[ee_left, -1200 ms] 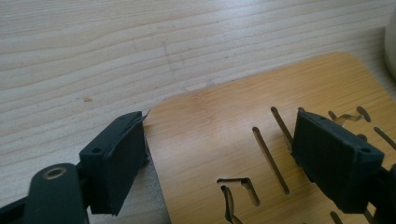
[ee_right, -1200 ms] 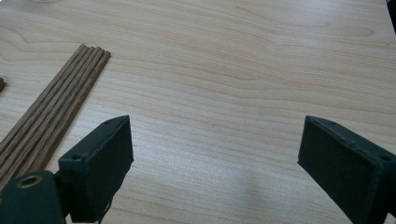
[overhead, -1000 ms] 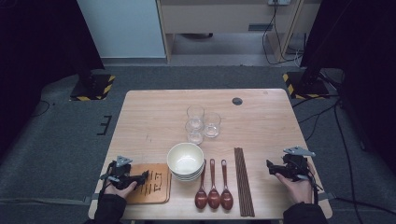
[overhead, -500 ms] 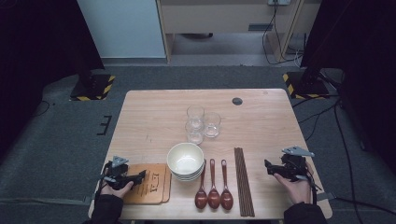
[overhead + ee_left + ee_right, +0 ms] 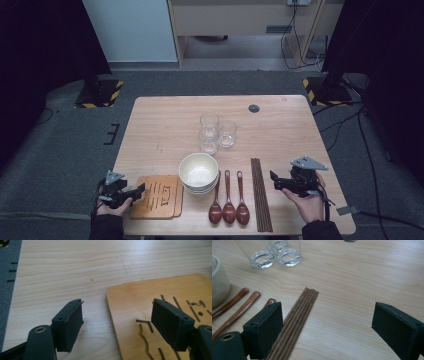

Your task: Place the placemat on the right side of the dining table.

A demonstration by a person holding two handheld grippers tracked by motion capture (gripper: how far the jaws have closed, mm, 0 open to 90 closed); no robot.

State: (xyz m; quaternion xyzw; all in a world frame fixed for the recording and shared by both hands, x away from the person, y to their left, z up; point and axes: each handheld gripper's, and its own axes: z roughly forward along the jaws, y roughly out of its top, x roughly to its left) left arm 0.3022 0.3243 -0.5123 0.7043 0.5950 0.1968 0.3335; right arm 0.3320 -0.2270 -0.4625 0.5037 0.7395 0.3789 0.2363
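Closing part-way around nothing, left tool straddles the coaster edge beside the bowls; thin, stiff, light wood, best pinched there.

High overhead facing forward – two close tong-level views, shared table.

- Desk: pale wood grain.
- Wooden trivet: honey-orange, with cut-out line patterns.
- Bowls: cream.
- Spoons: glossy reddish-brown.
- Chopsticks: dark brown.
- Glasses: clear.
- Tools: black (left, right).
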